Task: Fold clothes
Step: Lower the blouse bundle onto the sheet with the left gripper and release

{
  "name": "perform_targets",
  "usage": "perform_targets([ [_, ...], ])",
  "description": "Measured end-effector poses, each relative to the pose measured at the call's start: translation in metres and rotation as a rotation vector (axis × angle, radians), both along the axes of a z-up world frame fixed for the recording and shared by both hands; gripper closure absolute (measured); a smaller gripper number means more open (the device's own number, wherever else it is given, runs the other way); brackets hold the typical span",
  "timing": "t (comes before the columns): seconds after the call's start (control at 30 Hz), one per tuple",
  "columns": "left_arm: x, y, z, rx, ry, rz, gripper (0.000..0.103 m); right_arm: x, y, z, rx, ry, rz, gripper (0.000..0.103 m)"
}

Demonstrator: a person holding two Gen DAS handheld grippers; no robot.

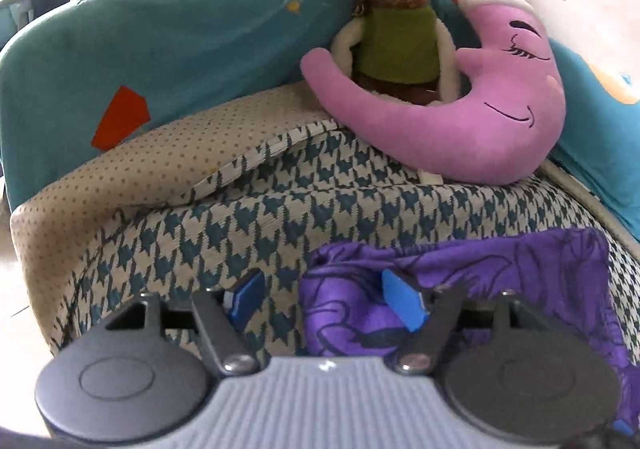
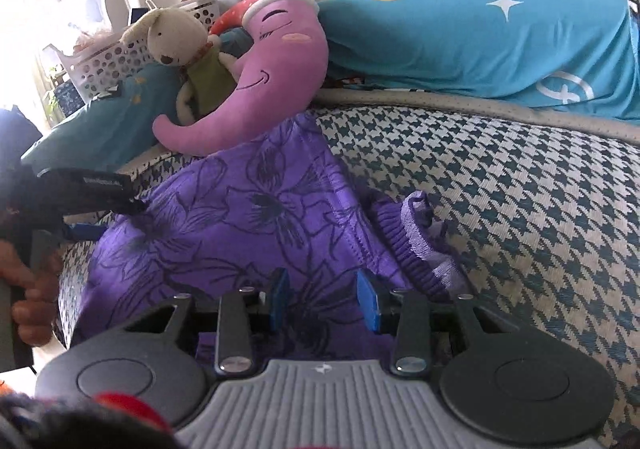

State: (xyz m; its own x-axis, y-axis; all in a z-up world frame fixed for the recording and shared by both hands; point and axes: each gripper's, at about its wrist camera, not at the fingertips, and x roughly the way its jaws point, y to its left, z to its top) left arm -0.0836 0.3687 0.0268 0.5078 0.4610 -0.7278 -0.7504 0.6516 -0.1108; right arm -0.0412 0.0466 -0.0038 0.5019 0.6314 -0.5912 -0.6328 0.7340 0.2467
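Both the left gripper [image 1: 324, 299] and right gripper [image 2: 323, 303] are hovering wide open, holding nothing, over the purple garment [image 2: 240, 217] lying just below the moon pillow [image 2: 260, 85], risking pinching the houndstooth cover [image 2: 500, 209] too.

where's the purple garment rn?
The purple garment lies on the houndstooth cushion, just below the moon pillow; in the right wrist view it fills the centre, under the open right gripper.
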Motion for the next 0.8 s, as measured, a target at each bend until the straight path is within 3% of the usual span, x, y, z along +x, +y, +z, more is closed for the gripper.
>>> perform_targets([
  [0.13,0.003,0.005,-0.002,-0.002,0.025,0.007,0.021,-0.006,-0.004,0.010,0.018,-0.002,0.011,0.063],
  [0.37,-0.005,0.002,0.008,-0.014,-0.001,0.020,0.017,-0.028,-0.004,0.026,0.040,-0.020,0.104,0.063],
  [0.43,-0.009,-0.006,0.016,-0.014,-0.011,0.003,0.010,-0.036,-0.002,0.029,0.041,-0.017,0.131,0.063],
  [0.8,-0.043,-0.054,0.031,-0.016,-0.031,-0.133,0.008,-0.082,0.006,0.033,0.027,-0.031,0.225,0.063],
])
